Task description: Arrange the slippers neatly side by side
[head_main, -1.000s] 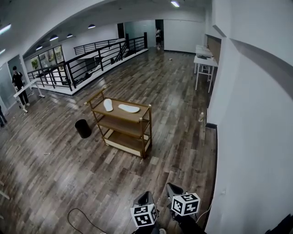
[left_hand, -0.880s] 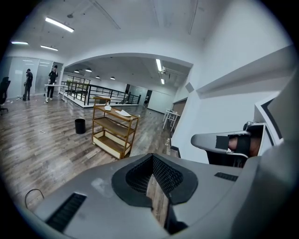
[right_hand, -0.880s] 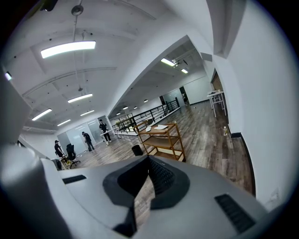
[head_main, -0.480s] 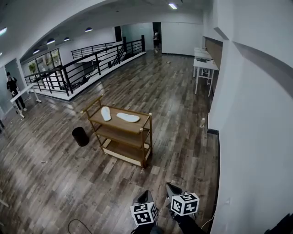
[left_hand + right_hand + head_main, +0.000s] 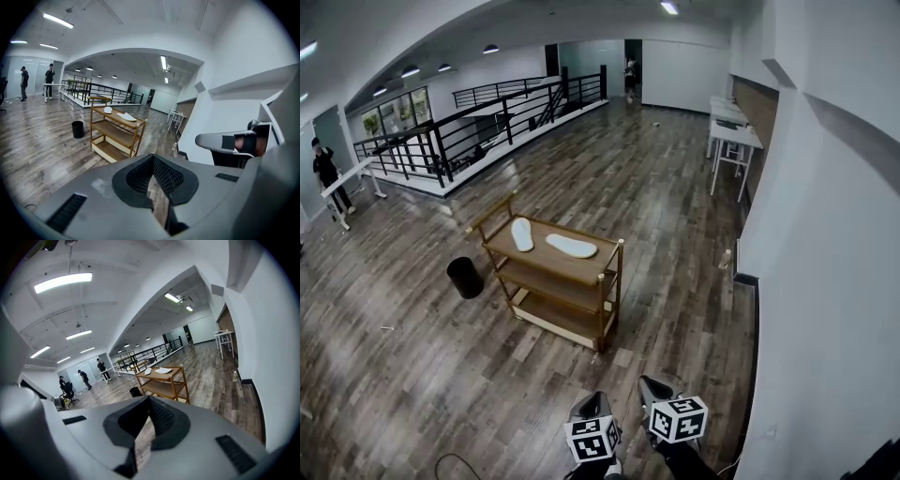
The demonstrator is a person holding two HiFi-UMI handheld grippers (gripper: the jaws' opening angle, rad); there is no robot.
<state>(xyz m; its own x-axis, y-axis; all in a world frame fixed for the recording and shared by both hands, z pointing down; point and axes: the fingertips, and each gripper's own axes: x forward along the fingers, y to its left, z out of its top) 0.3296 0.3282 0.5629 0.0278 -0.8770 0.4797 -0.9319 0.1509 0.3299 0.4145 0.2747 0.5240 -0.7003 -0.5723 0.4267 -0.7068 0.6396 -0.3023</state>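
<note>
Two white slippers lie on the top shelf of a wooden cart (image 5: 614, 281) in the middle of the room. The left slipper (image 5: 522, 234) points away from me and the right slipper (image 5: 571, 246) lies crosswise, so they are at an angle with a gap between them. Both also show in the left gripper view (image 5: 108, 110) (image 5: 125, 116) and the right gripper view (image 5: 148, 371) (image 5: 162, 371). My left gripper (image 5: 596, 407) and right gripper (image 5: 655, 387) hang at the bottom of the head view, well short of the cart. Both are shut and empty (image 5: 152, 164) (image 5: 147, 405).
A black bin (image 5: 466, 277) stands on the wood floor left of the cart. A white wall (image 5: 834, 281) runs close along my right, with a bottle (image 5: 725, 259) at its foot. White tables (image 5: 733, 139) stand farther back. A black railing (image 5: 469, 136) and a person (image 5: 326, 173) are at the left.
The view has advanced across the floor, and the cart with the slippers is a little nearer and larger. Both grippers stay shut at the same spot in the view.
</note>
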